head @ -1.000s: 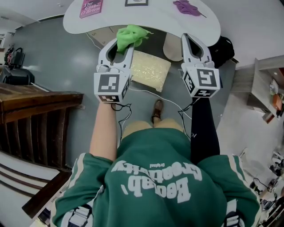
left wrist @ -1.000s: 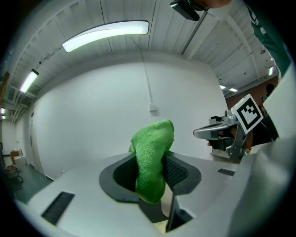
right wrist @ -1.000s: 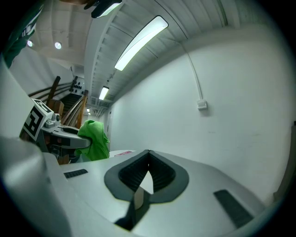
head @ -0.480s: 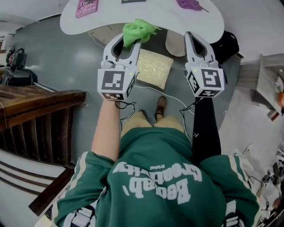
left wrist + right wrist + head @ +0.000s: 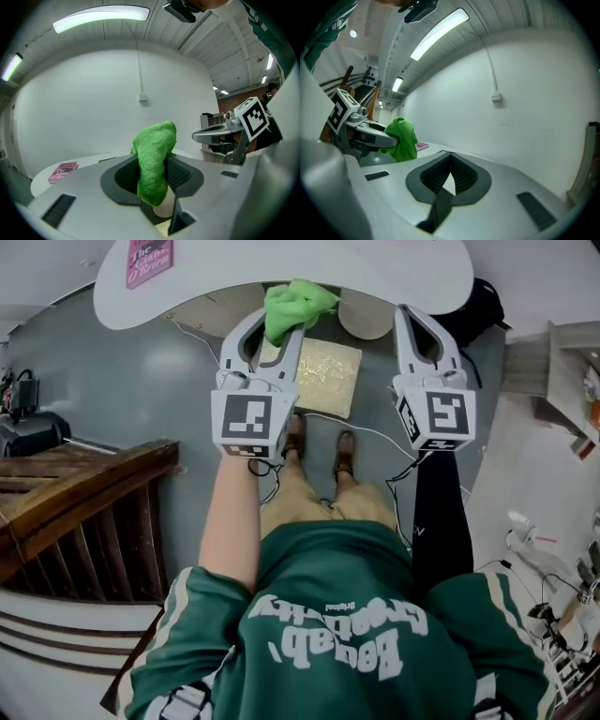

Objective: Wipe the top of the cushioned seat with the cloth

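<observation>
A green cloth [image 5: 298, 306] is bunched between the jaws of my left gripper [image 5: 279, 322], which is shut on it. In the left gripper view the cloth [image 5: 154, 159] sticks up out of the left gripper [image 5: 157, 180]. The cushioned seat [image 5: 326, 379], a pale yellow square pad, lies low down just right of that gripper, partly under the table edge. My right gripper [image 5: 411, 315] hovers right of the seat, shut with nothing in it; its jaw tips meet in the right gripper view [image 5: 451, 163], where the cloth [image 5: 403, 140] shows at the left.
A white table [image 5: 403, 268] with a pink book [image 5: 150, 261] spans the top. A round stool top [image 5: 366, 322] and a black bag [image 5: 483, 310] sit beyond the seat. A wooden railing [image 5: 84, 493] stands at the left. Cables cross the grey floor by the person's shoes [image 5: 345, 454].
The person has stepped toward the table, so the seat now lies just ahead of the shoes. Both grippers stay level in front, the left still holding the cloth.
</observation>
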Action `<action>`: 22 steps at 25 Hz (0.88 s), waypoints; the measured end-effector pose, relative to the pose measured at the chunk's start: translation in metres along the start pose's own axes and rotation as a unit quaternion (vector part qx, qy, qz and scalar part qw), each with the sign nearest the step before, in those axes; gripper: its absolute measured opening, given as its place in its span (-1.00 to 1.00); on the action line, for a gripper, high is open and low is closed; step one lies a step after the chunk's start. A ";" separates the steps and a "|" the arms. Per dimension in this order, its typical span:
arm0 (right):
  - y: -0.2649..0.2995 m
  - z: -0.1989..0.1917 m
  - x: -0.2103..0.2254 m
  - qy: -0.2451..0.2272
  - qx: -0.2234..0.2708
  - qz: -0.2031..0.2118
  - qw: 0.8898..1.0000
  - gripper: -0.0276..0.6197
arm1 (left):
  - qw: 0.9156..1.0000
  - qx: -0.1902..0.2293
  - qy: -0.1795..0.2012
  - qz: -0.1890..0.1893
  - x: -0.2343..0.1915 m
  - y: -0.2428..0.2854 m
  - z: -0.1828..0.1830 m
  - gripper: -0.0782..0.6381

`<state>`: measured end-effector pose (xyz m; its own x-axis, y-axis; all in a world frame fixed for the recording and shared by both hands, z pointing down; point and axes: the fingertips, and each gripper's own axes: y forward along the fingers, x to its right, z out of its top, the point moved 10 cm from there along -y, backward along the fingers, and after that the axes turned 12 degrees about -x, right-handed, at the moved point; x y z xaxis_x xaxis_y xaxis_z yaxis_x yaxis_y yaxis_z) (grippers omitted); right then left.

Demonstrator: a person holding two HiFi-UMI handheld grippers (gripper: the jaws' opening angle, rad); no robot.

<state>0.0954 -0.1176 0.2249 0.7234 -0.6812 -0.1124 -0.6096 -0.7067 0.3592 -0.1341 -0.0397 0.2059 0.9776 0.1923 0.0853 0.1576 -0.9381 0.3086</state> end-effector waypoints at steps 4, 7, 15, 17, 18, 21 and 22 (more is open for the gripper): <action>0.013 -0.022 0.006 -0.007 -0.010 -0.037 0.999 -0.89 | 0.999 -0.016 -0.004 -0.042 0.001 0.033 -0.027 -0.37; 0.022 -0.046 0.005 -0.011 -0.021 -0.066 0.998 -0.89 | 0.996 -0.035 -0.012 -0.078 0.002 0.056 -0.058 -0.37; 0.036 -0.116 0.011 0.042 -0.070 -0.095 0.992 -0.89 | 0.979 -0.114 -0.044 -0.165 0.028 0.120 -0.141 -0.37; 0.038 -0.136 0.016 0.051 -0.079 -0.100 0.991 -0.89 | 0.974 -0.131 -0.049 -0.178 0.040 0.141 -0.161 -0.37; 0.040 -0.145 0.020 0.055 -0.083 -0.102 0.990 -0.89 | 0.972 -0.139 -0.050 -0.182 0.046 0.152 -0.171 -0.37; 0.043 -0.166 0.026 0.065 -0.095 -0.107 0.988 -0.89 | 0.965 -0.168 -0.051 -0.194 0.062 0.178 -0.202 -0.37; 0.044 -0.171 0.026 0.070 -0.095 -0.110 0.987 -0.89 | 0.962 -0.180 -0.050 -0.198 0.066 0.185 -0.213 -0.37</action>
<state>0.1431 -0.1336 0.3963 0.8773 -0.4730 -0.0818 -0.3710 -0.7762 0.5098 -0.0698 -0.1388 0.4699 0.8624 0.4681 -0.1927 0.4793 -0.6326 0.6083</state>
